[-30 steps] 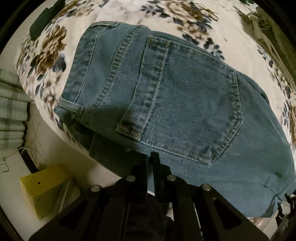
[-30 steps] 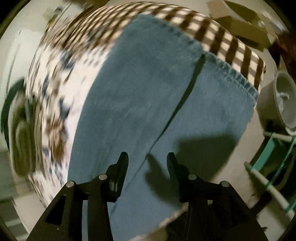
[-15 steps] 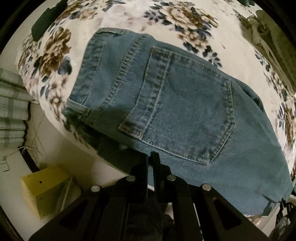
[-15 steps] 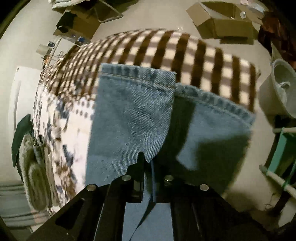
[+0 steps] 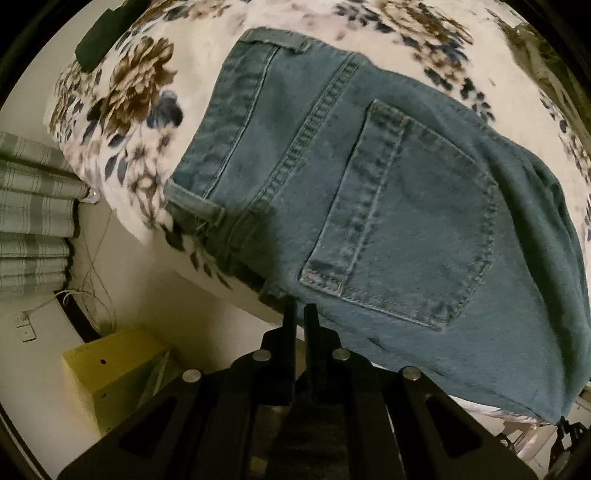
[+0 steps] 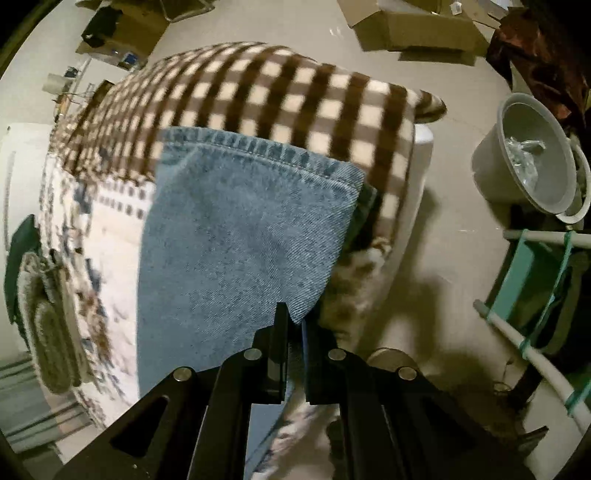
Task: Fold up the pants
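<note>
Blue denim jeans (image 5: 388, 206) lie on a bed, seat side up with the back pocket (image 5: 413, 229) showing in the left wrist view. My left gripper (image 5: 300, 314) is shut on the jeans' near edge by the waistband. In the right wrist view the hem end of a jeans leg (image 6: 236, 236) is lifted over the bed. My right gripper (image 6: 293, 319) is shut on its lower corner.
The bed has a floral sheet (image 5: 125, 96) and a brown checked blanket (image 6: 295, 96). A yellow box (image 5: 110, 365) stands on the floor at the left. A grey bucket (image 6: 532, 155), cardboard boxes (image 6: 410, 26) and a green frame (image 6: 535, 280) stand on the floor at the right.
My right gripper has closed on the leg hem and lifted it, folding one leg over the other. My left gripper stays shut and has shifted the waist a little.
</note>
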### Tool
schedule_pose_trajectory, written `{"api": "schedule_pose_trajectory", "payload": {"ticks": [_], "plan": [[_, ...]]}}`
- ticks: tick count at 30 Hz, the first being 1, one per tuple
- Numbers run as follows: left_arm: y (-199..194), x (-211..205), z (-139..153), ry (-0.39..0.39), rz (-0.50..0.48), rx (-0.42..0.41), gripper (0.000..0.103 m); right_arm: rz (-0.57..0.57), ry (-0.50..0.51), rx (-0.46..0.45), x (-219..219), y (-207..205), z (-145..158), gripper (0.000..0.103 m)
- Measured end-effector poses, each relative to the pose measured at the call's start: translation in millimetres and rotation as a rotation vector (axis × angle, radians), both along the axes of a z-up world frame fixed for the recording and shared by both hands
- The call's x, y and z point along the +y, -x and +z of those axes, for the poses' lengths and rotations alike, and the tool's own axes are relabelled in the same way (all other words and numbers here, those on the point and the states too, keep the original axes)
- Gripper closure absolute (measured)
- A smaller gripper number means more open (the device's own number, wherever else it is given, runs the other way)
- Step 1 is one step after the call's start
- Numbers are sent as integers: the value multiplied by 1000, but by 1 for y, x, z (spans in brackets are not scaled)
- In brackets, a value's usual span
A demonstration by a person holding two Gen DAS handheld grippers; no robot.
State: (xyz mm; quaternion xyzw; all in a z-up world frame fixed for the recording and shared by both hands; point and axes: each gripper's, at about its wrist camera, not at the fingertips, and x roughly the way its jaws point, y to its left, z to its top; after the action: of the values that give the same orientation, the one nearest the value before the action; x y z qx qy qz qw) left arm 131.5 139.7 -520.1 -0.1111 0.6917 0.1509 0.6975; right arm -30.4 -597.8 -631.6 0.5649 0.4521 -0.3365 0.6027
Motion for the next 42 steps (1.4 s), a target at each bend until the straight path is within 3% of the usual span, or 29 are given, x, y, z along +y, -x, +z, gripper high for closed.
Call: {"api": "schedule_pose_trajectory", "payload": {"ticks": [4,5,6,8,9,12,13,16,20,22,23,26,28,30,38,42], "plan": [[10,4,3,23,40,-20,99,90,-1,66,1,-17,-10,87],[13,9,5,34,48,-38,99,117,4,58,4,-22,-6,82],[14,10,8,37,58,-59,99,142,8,54,8,-27,-2,68],[15,16,11,43,91,-91,96,174,5,33,19,-33,5,61],[15,21,10,57,111,-102,88,185,-5,24,26,-37,6,61],[15,42,1,100,205,-112,39,210,-73,-19,50,-45,3,60],[17,51,-3,116,240,-120,37,219,-105,-30,61,-46,0,60],[20,70,-16,110,349,-122,37,255,-201,-63,103,-58,-12,60],[21,84,-28,93,413,-142,42,322,-299,-80,161,-74,-31,60],[19,85,-30,83,399,-166,68,320,-332,-78,184,-78,-41,60],[17,83,-29,47,384,-164,71,309,-344,-79,190,-78,-45,60],[16,77,-23,13,362,-183,80,263,-317,-38,205,-79,-55,63],[17,75,-16,18,359,-196,82,233,-275,-16,212,-79,-56,89],[20,72,-7,29,356,-205,83,230,-248,-3,217,-79,-54,99],[15,83,25,50,331,-189,89,340,-185,57,226,-81,-19,101],[16,87,8,33,302,-154,89,386,-195,87,220,-76,-18,101]]}}
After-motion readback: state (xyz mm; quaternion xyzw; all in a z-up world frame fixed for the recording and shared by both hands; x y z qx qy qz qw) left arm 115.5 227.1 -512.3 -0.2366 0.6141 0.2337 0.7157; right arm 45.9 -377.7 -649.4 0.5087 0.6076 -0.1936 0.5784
